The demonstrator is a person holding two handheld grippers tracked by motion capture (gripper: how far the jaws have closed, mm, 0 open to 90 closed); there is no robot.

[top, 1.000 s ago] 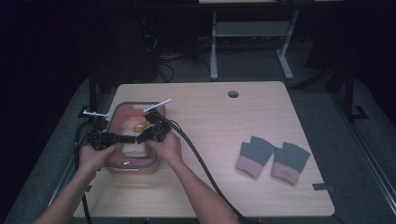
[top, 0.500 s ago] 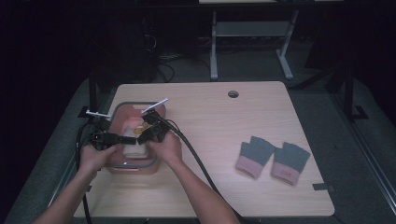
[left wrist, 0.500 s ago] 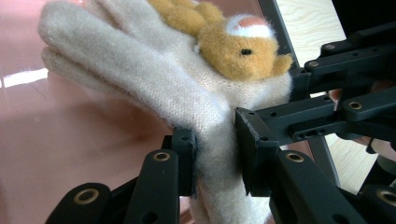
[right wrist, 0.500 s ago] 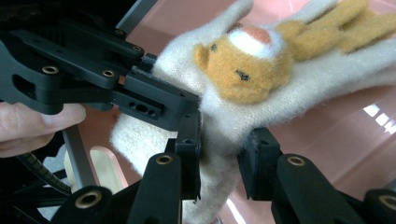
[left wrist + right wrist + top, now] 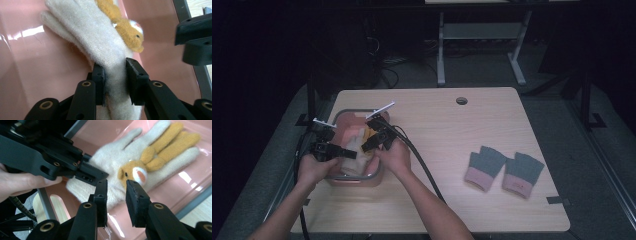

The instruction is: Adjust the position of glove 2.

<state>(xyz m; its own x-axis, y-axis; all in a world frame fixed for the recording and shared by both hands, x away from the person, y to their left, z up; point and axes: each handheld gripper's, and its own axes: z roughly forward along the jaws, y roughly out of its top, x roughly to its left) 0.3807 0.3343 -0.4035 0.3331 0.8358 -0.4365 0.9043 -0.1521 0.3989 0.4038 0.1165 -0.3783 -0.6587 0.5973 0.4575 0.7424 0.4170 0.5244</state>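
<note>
left gripper [image 5: 115, 81] fingers pinching cream glove [image 5: 100, 47], right gripper [image 5: 116, 195] parted above it, pink bin [image 5: 343, 120] walls close

Cream glove [image 5: 117, 167] with orange fingers, orange animal face, pink snout; pink bin [image 5: 343, 120]; black grippers; grey gloves [image 5: 504, 167] with pink cuffs; light wood table [image 5: 472, 130].
</note>
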